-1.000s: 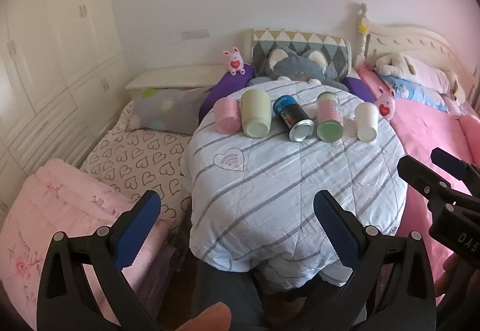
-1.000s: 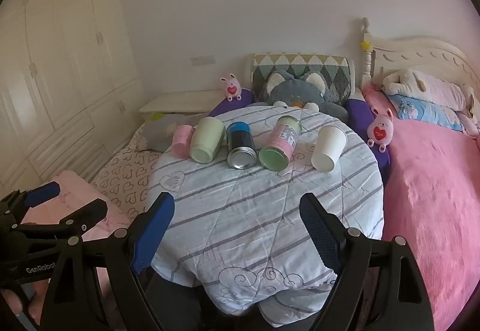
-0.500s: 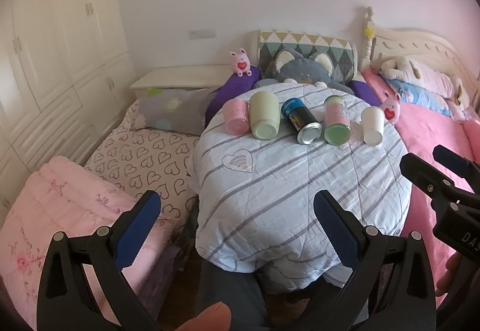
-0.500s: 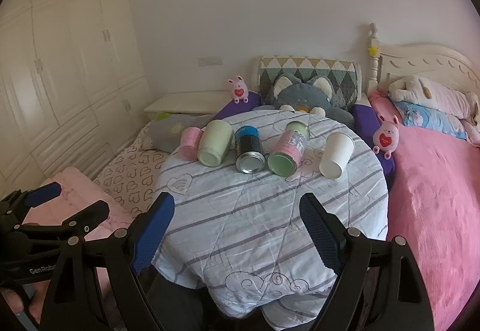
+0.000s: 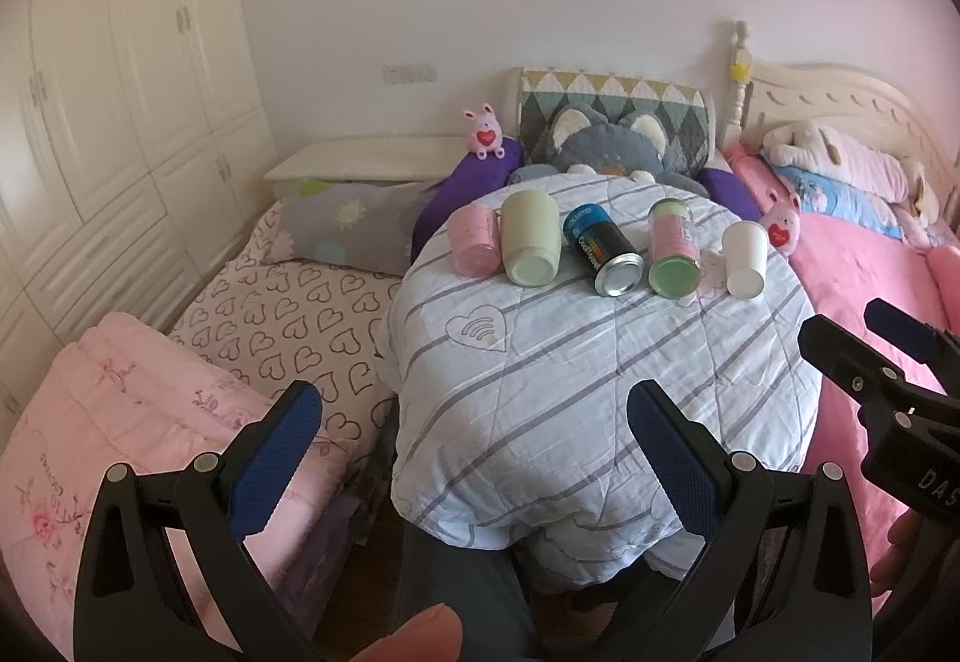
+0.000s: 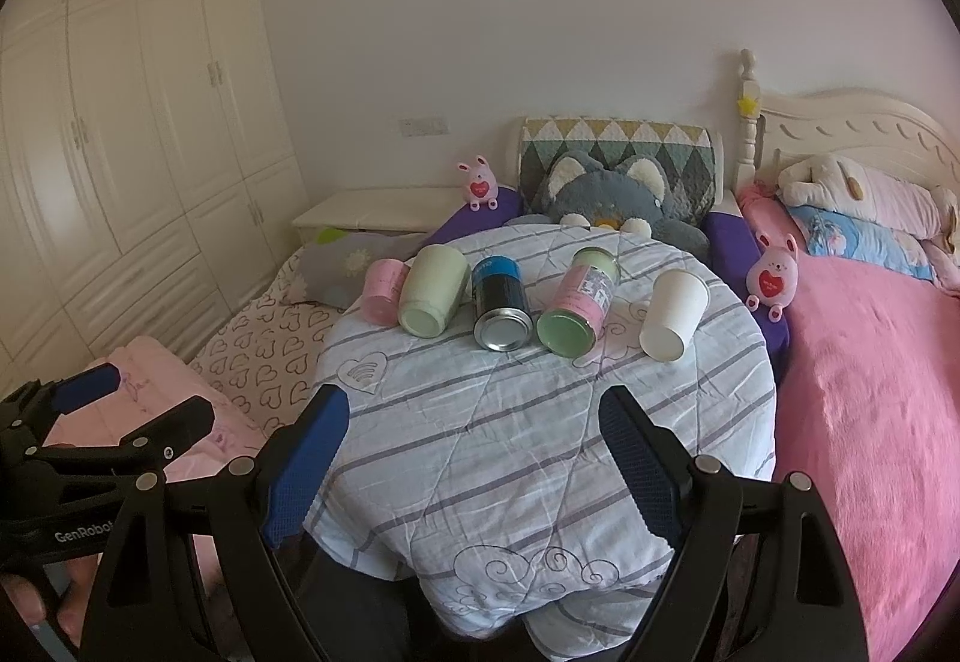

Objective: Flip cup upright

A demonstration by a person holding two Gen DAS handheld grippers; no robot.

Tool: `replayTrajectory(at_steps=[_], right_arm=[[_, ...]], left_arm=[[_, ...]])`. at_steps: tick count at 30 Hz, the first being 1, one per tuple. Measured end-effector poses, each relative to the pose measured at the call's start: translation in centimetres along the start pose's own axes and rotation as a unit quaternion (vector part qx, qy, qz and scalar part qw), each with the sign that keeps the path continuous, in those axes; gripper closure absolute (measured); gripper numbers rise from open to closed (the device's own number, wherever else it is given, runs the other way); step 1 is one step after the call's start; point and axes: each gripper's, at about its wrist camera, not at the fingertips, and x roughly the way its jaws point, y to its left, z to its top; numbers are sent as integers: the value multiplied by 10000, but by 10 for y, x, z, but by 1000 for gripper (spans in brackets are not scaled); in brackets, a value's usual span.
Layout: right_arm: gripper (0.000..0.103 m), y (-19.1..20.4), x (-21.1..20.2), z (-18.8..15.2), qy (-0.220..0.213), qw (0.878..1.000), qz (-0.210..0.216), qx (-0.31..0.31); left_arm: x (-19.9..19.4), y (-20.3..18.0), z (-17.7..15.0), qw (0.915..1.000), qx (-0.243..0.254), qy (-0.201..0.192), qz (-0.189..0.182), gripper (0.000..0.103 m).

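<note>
While both jaws gape wide w/ nothing held, white cup (image 6: 672,315) lies near quilt (image 6: 510,440) rt edge.

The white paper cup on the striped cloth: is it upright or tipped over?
Tipped over. The white paper cup lies on its side, its flat base facing the camera.

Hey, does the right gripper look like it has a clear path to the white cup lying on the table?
Probably yes. The right gripper is open and holds nothing, and only bare striped cloth lies between it and the white cup. The cup lies at the right end of the row, apart from the pink and green can.
</note>
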Motion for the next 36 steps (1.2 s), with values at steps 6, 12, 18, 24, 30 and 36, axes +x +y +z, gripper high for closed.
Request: replayTrajectory(at_steps=[6,12,18,24,30,36], right_arm=[[17,-2,6,1,69,10000,-26,16],[17,-1,23,8,214,9998,-18,-1],[17,-2,61,19,445,9990,48,-27],[17,-6,129,33,935,9955,118,-95],[17,-10,202,45,1428,9892,77,-313],[17,-14,263,55,1809,9821,2,-524]], left_arm=[[0,0,0,10000,5,11,10,0],[9,0,10,10000,-1,72,45,0],[51,5,27,9996,-3,284,75,0],[116,12,39,9973,-144,700,143,0],[172,18,51,9956,-199,881,235,0],[217,22,62,9933,-302,1075,280,0]])
